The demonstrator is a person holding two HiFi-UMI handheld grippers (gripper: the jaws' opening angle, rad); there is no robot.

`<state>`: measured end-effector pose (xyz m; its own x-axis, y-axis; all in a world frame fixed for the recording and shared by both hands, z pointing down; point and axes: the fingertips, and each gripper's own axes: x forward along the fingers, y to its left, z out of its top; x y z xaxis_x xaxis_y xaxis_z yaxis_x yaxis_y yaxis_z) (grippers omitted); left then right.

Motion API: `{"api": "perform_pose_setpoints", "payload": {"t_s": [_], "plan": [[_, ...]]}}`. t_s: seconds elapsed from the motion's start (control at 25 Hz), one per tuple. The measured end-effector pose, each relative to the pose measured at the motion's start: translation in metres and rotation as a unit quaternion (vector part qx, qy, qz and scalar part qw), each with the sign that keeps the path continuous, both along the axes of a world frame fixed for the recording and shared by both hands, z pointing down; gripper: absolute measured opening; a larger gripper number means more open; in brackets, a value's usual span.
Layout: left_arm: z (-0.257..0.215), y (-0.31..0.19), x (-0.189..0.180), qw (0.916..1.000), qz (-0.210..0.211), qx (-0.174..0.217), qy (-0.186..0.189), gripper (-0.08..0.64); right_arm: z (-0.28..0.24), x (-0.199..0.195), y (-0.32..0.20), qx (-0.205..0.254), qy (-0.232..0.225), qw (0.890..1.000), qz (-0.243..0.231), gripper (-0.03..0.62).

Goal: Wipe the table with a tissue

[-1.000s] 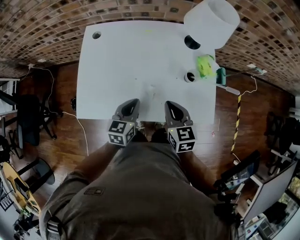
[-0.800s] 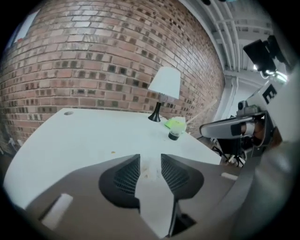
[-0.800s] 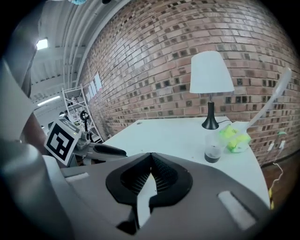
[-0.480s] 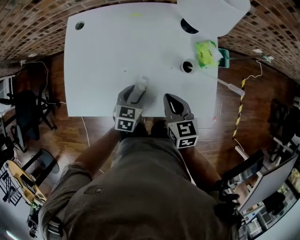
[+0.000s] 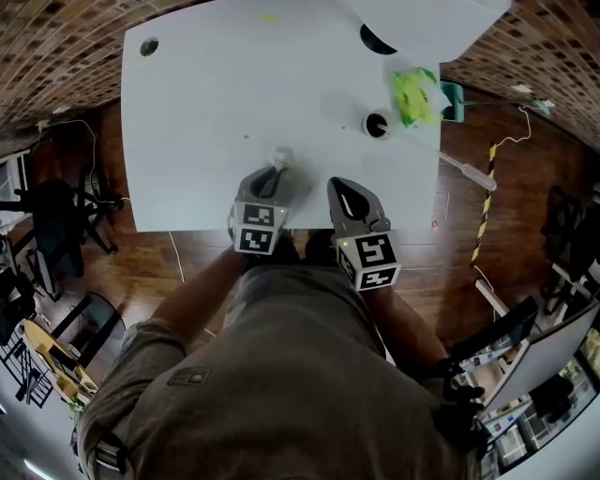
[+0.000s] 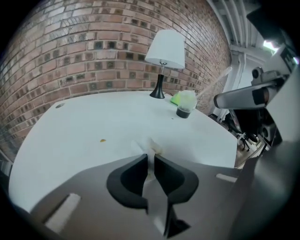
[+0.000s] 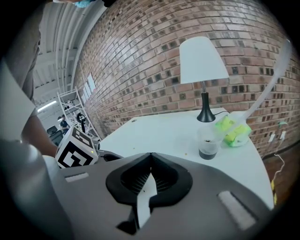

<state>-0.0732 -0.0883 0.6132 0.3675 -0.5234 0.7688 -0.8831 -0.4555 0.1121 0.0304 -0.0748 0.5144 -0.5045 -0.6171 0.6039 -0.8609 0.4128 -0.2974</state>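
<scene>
One white table (image 5: 206, 112) fills the upper half of the head view. It has one round hole (image 5: 148, 46) at its upper left corner. On it stand or lie:

- one lamp (image 5: 422, 23) at the upper right
- one clear cup (image 5: 376, 124) with something dark at its bottom
- one yellow-green packet (image 5: 417, 94) just right of the cup
- one tissue (image 5: 279, 157) near the middle
- one small brownish speck (image 6: 102, 140)

There are two grippers: the left gripper (image 5: 274, 173) (its jaws have just been closing, with the tissue pinched between them) and the right gripper (image 5: 342, 187). Each bears one marker cube (image 5: 259, 228), so two cubes in all. One person (image 5: 281, 375) takes up the lower half of the frame.
</scene>
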Motion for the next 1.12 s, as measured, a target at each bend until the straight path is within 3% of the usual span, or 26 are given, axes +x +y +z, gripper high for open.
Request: {"api": "perform_pose_setpoints", "payload": {"t_s": [0.56,0.76,1.12], "plan": [[-0.011,-0.053,-0.073,0.9956,-0.089,0.027,-0.012,0.031,-0.007,-0.015,-0.019,0.021,-0.005,1.000,-0.005,0.012],[-0.004,-0.068,-0.095,0.9921,-0.123,0.017,-0.016,0.031,-0.007,-0.019,-0.022,0.017,-0.004,1.000,-0.009,0.012],[0.007,-0.072,-0.095,0.9919,-0.126,-0.007,-0.015,0.026,-0.008,-0.014,-0.025,0.018,0.000,1.000,-0.003,0.012]]}}
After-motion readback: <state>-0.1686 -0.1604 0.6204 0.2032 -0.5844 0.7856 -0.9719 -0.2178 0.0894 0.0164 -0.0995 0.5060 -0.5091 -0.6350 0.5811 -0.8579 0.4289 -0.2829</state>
